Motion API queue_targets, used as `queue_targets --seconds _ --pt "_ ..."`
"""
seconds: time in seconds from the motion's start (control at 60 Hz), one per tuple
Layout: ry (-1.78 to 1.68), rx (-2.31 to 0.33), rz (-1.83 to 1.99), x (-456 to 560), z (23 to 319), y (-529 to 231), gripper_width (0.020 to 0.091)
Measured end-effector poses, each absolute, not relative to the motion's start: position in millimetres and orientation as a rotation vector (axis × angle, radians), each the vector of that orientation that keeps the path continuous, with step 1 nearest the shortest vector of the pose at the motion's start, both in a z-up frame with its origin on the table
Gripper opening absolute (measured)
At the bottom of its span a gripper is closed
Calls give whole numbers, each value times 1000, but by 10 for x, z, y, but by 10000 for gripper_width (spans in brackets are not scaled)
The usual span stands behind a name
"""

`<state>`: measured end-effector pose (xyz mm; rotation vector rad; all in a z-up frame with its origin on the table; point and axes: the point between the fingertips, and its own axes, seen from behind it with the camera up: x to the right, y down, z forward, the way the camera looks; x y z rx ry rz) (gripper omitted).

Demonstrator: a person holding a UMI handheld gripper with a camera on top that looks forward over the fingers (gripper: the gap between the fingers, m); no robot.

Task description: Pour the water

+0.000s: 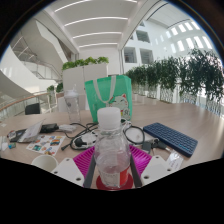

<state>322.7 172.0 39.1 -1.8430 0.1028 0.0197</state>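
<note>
Your gripper [111,172] is closed on the clear water bottle [110,152], both pink pads [86,160] pressing its sides. The bottle stands upright, white cap on, over the table [190,125]. Right of the bottle lies a dark keyboard [171,137]; behind the bottle sits a green bag [107,93].

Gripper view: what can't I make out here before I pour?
- Base of the clear plastic bottle with white cap: hidden low between the pink-padded jaws.
- White cup: only its rim shows beside the left jaw.
- Small clutter on the table: too small to identify.
</note>
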Motion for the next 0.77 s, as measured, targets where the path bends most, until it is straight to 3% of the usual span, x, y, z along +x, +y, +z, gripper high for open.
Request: queue_targets --seconds 0.033,0.1,0.35,0.767 --pt "102 -1885 34 3198 326 1650 650" --pt "90 -1914 33 3237 294 1547 856" --pt "144 -1932 -10 3298 545 584 841" --pt "134 -1938 -35 2380 1364 -702 841"
